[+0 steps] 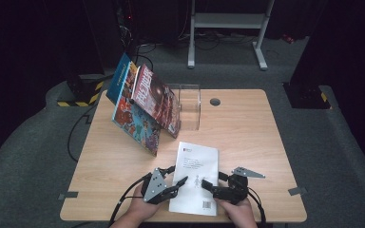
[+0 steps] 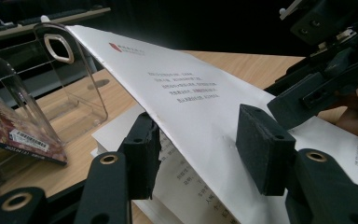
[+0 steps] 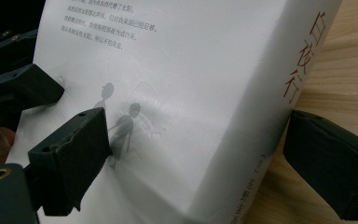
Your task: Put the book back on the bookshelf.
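Two grippers are working on one white book [image 1: 196,178], which is lying at the near edge of the wooden table [image 1: 247,128], its back cover facing up. I am holding my left gripper [image 1: 175,182] at the book's left edge; in the left gripper view its jaws are standing apart around the lifted cover, one pad [image 2: 142,154] beneath it against the pages and the other [image 2: 261,151] above it, and I cannot tell whether they are pinching the cover. I am keeping my right gripper [image 1: 212,182] at the spine side: in the right gripper view one pad [image 3: 81,149] is pressing a dent into the cover while the other [image 3: 328,161] is sitting just off the spine, loose. Farther back, two colourful books [image 1: 145,107] are leaning against a clear plastic stand [image 1: 190,107]
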The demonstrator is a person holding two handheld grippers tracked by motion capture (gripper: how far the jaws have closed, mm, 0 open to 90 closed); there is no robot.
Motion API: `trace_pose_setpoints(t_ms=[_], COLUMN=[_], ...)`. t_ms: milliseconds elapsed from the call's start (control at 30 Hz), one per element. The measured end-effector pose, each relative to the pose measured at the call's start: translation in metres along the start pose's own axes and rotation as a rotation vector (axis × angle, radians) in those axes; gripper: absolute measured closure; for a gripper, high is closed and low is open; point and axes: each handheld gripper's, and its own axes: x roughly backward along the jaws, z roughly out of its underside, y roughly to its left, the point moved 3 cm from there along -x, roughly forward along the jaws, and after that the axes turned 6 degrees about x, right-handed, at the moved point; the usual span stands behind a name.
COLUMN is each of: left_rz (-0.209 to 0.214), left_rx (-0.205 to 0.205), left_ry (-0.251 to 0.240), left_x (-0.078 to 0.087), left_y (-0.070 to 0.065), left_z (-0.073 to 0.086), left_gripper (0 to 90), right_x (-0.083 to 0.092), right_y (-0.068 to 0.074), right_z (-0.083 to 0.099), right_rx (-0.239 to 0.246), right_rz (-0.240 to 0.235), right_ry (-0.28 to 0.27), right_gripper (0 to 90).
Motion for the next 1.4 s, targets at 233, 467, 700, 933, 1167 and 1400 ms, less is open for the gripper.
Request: trace_pose_setpoints(t_ms=[233, 467, 700, 933, 1167, 1400], left_rz=[0.004, 0.018, 0.027, 0.021, 0.056, 0.065], left_rx=[-0.001, 0.026, 0.05, 0.057, 0.108, 0.113], left_ry=[-0.001, 0.003, 0.014, 0.015, 0.081, 0.071], left_x=[0.0, -0.003, -0.006, -0.006, -0.018, -0.018], left_y=[0.0, 0.003, 0.005, 0.005, 0.006, 0.005], left_z=[0.0, 0.001, 0.001, 0.002, 0.005, 0.004], left_gripper=[50.5, 50.4, 50.4, 50.5, 50.4, 50.4], right_x=[0.0, 0.001, 0.004, 0.006, -0.002, 0.008], right_y=[0.0, 0.001, 0.003, 0.005, 0.052, 0.041], right_z=[-0.003, -0.004, -0.006, -0.007, -0.01, -0.013], right_rx=[-0.011, -0.018, -0.002, 0.017, 0.387, 0.373], right_rz=[-0.002, 0.018, 0.037, 0.06, 0.174, 0.235], right_ry=[0.02, 0.041, 0.05, 0.045, -0.017, -0.024], right_gripper=[7.3, 8.4, 11.3, 14.2, 68.7, 58.1])
